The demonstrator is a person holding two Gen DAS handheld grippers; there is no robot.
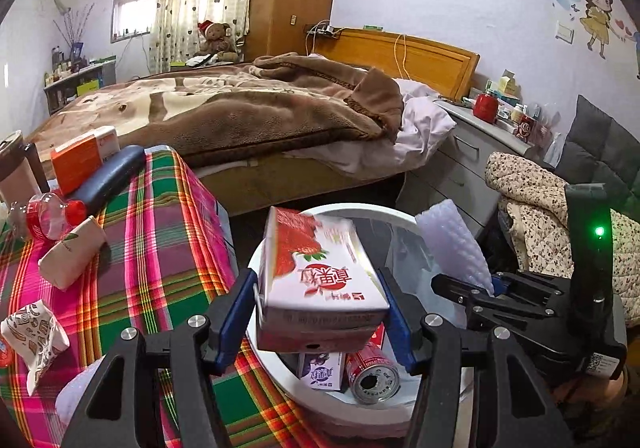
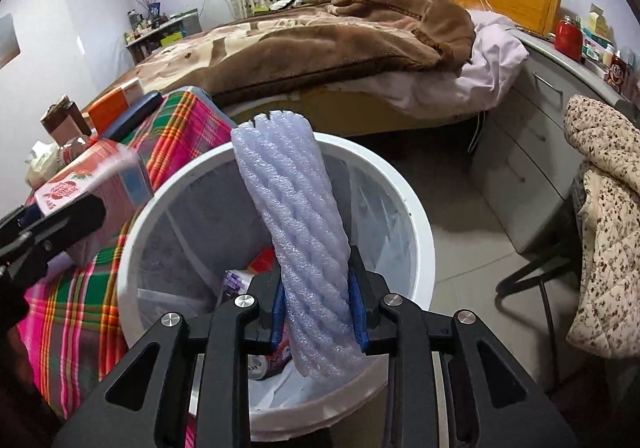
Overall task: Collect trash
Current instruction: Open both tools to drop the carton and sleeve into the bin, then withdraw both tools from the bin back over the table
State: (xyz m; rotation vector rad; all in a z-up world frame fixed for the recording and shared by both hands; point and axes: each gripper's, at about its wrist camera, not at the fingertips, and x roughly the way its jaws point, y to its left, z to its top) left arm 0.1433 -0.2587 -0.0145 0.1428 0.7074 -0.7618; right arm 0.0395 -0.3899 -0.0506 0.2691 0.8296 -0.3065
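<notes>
Left tool (image 1: 320, 300) clamped on a strawberry carton (image 1: 316, 280) above the white bin (image 2: 416, 215), right tool (image 2: 318, 300) pinching a foam sleeve (image 2: 296, 224) over the bin, can (image 1: 372, 374) inside, plaid counter (image 1: 160, 232) left.

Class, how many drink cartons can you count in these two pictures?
2: a strawberry-printed carton between the left gripper's pads above the white bin; a purple carton inside it. Others may lie hidden.
</notes>
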